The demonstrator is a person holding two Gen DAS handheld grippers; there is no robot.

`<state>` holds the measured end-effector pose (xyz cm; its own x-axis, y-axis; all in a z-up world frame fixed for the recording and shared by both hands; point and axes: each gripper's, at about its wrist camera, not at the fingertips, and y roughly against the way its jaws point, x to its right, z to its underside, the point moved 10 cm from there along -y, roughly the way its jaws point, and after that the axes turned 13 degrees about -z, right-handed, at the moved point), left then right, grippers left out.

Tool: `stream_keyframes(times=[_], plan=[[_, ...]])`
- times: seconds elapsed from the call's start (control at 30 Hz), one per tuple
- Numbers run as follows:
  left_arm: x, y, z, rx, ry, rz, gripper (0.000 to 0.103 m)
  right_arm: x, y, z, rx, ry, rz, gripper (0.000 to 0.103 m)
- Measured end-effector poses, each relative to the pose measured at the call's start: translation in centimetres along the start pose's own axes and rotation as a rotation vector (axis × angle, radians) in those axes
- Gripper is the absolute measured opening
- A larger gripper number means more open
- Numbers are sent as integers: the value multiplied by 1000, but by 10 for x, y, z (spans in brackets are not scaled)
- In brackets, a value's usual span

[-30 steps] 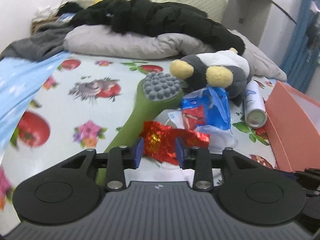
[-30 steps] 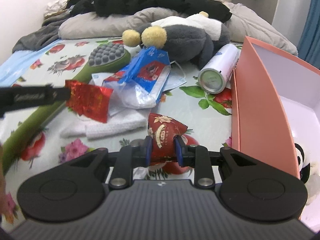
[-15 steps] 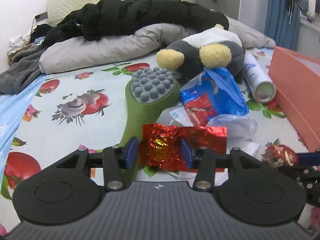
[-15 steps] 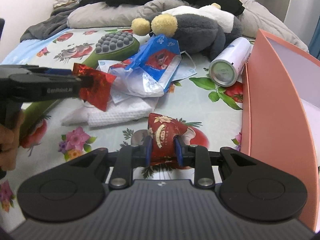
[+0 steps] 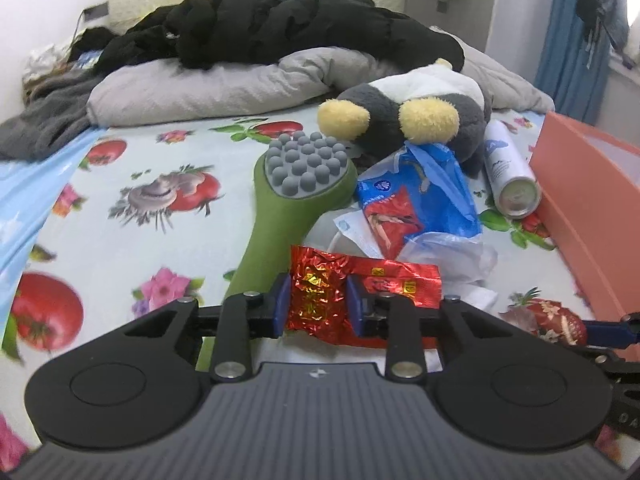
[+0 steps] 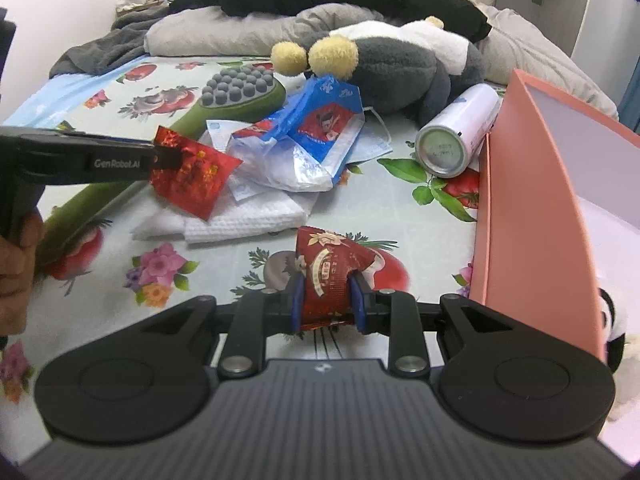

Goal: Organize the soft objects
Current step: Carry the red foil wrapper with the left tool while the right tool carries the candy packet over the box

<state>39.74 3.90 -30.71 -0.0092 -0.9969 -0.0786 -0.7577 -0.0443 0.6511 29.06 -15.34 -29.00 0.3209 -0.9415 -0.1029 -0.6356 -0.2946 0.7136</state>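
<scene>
My left gripper (image 5: pixel 318 300) is shut on a crinkled red foil packet (image 5: pixel 320 296), held above the bed; the packet also shows in the right wrist view (image 6: pixel 192 176). My right gripper (image 6: pixel 326 300) is shut on a dark red patterned snack packet (image 6: pixel 328 268), close to the pink box (image 6: pixel 528 216) on its right; the packet shows in the left wrist view (image 5: pixel 548 318). A grey and white plush toy (image 5: pixel 420 116) with yellow feet lies at the back. A blue plastic bag (image 6: pixel 320 120) and a white cloth (image 6: pixel 248 220) lie in the middle.
A green massager (image 5: pixel 296 200) with grey knobs lies on the fruit-print sheet (image 5: pixel 120 220). A white spray can (image 6: pixel 456 132) lies against the pink box. A grey pillow (image 5: pixel 208 88) and black clothing (image 5: pixel 280 28) sit behind. A panda plush (image 6: pixel 616 320) shows inside the box.
My left gripper has carried the foil packet right, toward the pile and the right gripper. The right gripper has kept its packet and edged closer to the box wall.
</scene>
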Motion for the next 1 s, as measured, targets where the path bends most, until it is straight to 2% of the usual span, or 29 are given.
stream_keyframes(times=[0.23, 0.5, 0.53, 0.8, 1.0], plan=[[-1, 47, 17, -56, 93, -1, 34, -11, 26, 7, 6, 16, -21, 28], [-5, 109, 53, -144, 240, 5, 34, -32, 59, 27, -4, 53, -70, 28], [-3, 116, 59, -154, 239, 13, 34, -34, 63, 30, -7, 52, -71, 28], [-10, 151, 105, -230, 212, -64, 35, -45, 78, 61, -61, 93, -98, 29], [-11, 157, 120, -256, 198, -64, 35, -41, 74, 80, -98, 83, -105, 29]])
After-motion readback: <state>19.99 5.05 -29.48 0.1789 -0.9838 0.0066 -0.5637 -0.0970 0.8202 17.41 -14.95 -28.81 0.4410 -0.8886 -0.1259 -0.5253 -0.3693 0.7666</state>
